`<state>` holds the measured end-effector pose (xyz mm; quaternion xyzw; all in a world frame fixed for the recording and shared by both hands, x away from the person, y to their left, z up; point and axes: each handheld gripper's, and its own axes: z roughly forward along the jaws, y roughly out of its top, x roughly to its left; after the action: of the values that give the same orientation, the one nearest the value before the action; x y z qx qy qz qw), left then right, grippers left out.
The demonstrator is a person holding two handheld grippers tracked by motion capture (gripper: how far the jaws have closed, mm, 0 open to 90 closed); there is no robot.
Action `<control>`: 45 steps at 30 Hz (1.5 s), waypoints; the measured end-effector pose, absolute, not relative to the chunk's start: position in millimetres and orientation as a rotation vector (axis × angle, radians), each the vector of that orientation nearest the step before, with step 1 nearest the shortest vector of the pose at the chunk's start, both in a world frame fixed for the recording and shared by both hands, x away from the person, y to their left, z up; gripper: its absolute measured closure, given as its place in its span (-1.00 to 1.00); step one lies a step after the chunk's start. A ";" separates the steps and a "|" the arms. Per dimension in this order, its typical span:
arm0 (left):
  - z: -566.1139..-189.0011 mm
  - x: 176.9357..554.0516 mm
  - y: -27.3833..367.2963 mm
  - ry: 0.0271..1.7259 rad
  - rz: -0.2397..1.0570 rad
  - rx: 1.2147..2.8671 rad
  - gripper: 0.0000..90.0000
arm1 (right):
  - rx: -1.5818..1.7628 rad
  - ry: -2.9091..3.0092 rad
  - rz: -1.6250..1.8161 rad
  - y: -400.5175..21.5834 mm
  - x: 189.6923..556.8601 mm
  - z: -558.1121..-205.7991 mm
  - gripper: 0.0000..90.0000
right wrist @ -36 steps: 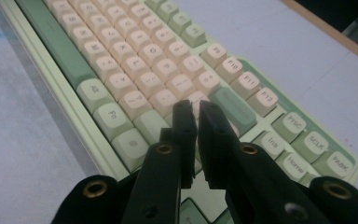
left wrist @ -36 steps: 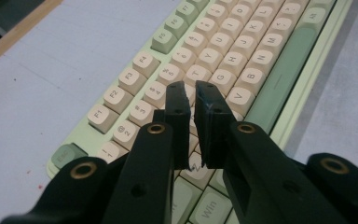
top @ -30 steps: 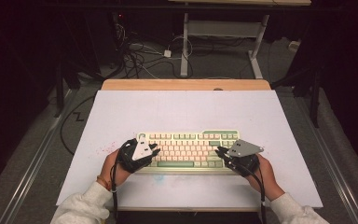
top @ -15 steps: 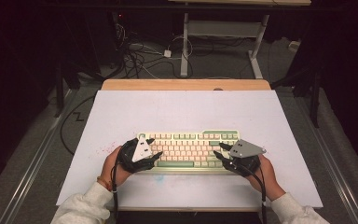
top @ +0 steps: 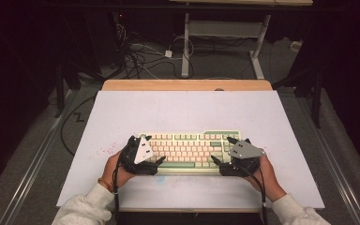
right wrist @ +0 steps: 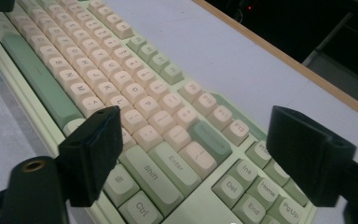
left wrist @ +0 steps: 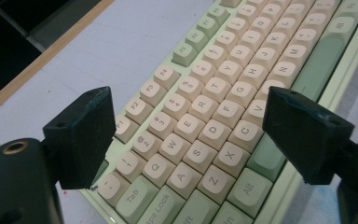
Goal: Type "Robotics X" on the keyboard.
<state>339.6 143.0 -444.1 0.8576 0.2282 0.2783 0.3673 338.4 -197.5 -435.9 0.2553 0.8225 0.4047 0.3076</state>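
A cream-and-sage-green mechanical keyboard [top: 190, 149] of matte plastic lies flat on the near half of the pale lilac-white desk [top: 187, 110], its long axis running side to side across the person's front. Everything else can be placed from it. The left claw [top: 155, 151] sits at the keyboard's left short end, the right claw [top: 224, 151] at its right short end, each hand resting on the desk just outside that end and pointing inward along the long axis. So each hand is nearest its own end, and neither has an advantage over the middle.

Both claws have just been opening and now stand wide. In the left gripper view the black jaws straddle the keyboard's Tab and Caps Lock corner [left wrist: 135, 198], with its front-to-back width between them but the pads off the casing. In the right gripper view the jaws likewise span the Ctrl and Enter end [right wrist: 168, 163] without pressing on it.

The keycaps are rounded, smooth and sculpted, cream letters framed by green modifiers and a long green spacebar. The case is a low, rigid slab with a raised rear edge. The desk surface looks smooth, with faint reddish specks to the keyboard's left.
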 end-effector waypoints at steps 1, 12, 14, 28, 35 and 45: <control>-444.0 339.6 143.0 0.587 0.714 2.200 -0.65 | 0.679 2.176 1.073 -197.5 338.5 -435.9 -0.65; -440.3 336.1 143.7 0.579 0.735 2.183 -0.67 | 0.679 2.165 1.079 -199.1 336.6 -431.4 -0.63; -439.6 334.8 144.0 0.576 0.740 2.179 -0.67 | 0.672 2.167 1.081 -199.5 335.6 -430.2 -0.62; -433.2 324.2 143.6 0.539 0.757 2.157 -0.67 | 0.641 2.153 1.082 -201.1 327.4 -422.7 -0.61; -430.1 318.2 146.4 0.533 0.781 2.151 -0.67 | 0.627 2.147 1.082 -201.1 322.9 -419.6 -0.61; -427.3 310.5 153.1 0.529 0.804 2.146 -0.67 | 0.614 2.141 1.084 -205.3 315.6 -415.0 -0.61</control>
<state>310.5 153.1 -427.3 0.8422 0.2078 0.3155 0.3848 315.6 -205.3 -415.0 0.2344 0.8171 0.4136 0.3260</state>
